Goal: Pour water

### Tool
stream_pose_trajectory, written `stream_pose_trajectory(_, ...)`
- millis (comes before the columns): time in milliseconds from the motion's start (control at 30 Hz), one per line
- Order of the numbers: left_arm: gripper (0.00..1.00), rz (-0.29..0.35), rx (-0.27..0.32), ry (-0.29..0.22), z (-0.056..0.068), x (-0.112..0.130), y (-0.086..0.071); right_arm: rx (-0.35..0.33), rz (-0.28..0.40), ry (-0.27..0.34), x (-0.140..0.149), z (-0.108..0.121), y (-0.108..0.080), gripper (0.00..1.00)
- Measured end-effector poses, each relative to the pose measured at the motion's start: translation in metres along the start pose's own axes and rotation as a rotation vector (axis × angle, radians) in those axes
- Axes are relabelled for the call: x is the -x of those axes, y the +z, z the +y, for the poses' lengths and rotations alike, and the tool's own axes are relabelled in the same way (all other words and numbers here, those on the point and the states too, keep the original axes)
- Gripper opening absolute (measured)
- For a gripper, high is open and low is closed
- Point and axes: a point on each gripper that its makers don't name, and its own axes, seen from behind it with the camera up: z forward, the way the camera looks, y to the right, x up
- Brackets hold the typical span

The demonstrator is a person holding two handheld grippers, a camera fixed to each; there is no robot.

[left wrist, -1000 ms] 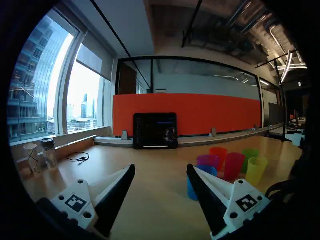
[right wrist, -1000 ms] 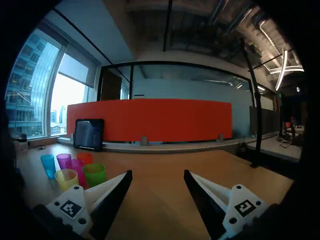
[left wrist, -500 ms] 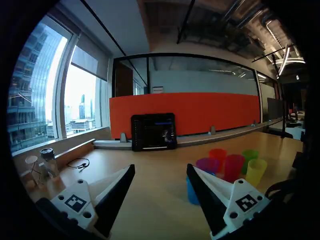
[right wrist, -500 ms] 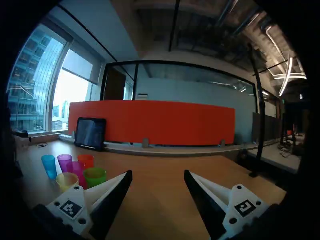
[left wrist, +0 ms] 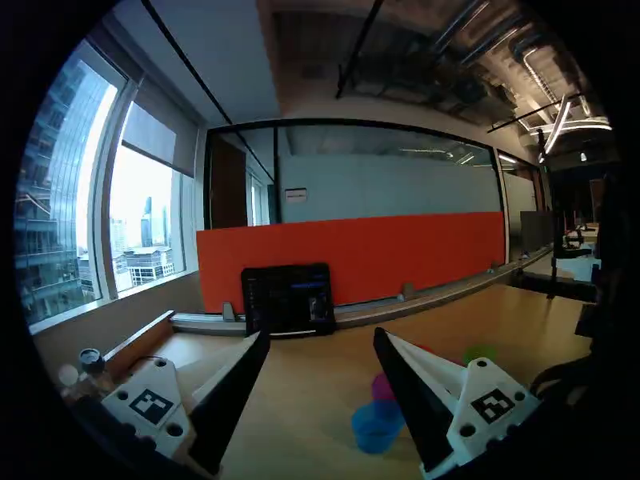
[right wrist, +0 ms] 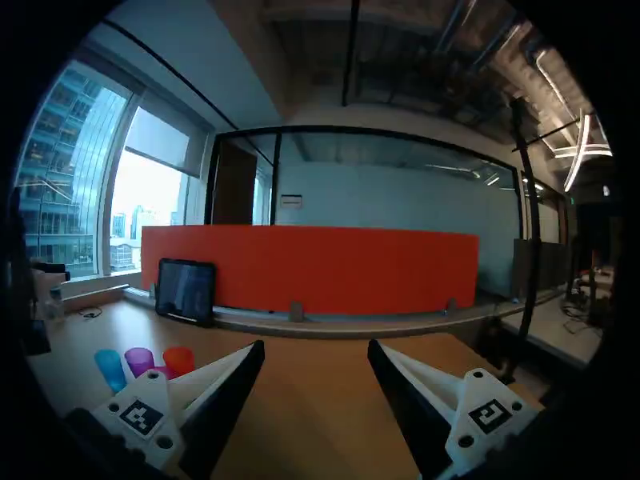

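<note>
**Both grippers tipping up, nothing grabbed**

The left gripper (left wrist: 320,332) and right gripper (right wrist: 315,344) are both staying spread and empty. Both views are tilting upward compared with a second ago. The blue cup (left wrist: 376,424) is now sitting low on the desk (left wrist: 320,392), beside the left gripper's right finger. Pouring is probably not starting yet.

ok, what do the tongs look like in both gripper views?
Left tongs and right tongs match: two wedge-shaped fingers each, white plastic shells with black inner faces tapering to points. Each white base carries a square black-and-white tag and round screw holes.
</note>
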Motion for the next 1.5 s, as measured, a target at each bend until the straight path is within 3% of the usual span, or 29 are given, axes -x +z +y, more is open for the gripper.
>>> stream_pose_trajectory(400, 0.96, 0.031, 0.037, -0.014, -0.004, -0.075, 0.012, -0.035, 0.006, 0.022, -0.066, -0.001, 0.007, 1.00)
stream_pose_trajectory(600, 0.96, 0.034, 0.045, -0.013, -0.009, -0.097, 0.016, -0.039, 0.027, 0.016, -0.095, 0.002, 0.011, 1.00)
stream_pose_trajectory(800, 0.96, 0.021, 0.082, -0.016, -0.004, -0.098, 0.016, -0.066, 0.036, 0.021, -0.101, 0.001, 0.012, 1.00)
stream_pose_trajectory(1267, 0.96, -0.027, 0.231, 0.006, 0.022, -0.088, 0.019, -0.331, 0.037, -0.024, -0.112, -0.047, 0.003, 1.00)
stream_pose_trajectory(1500, 0.96, -0.014, 0.296, 0.023, 0.033, -0.091, 0.019, -0.463, 0.022, -0.035, -0.113, -0.077, -0.004, 1.00)
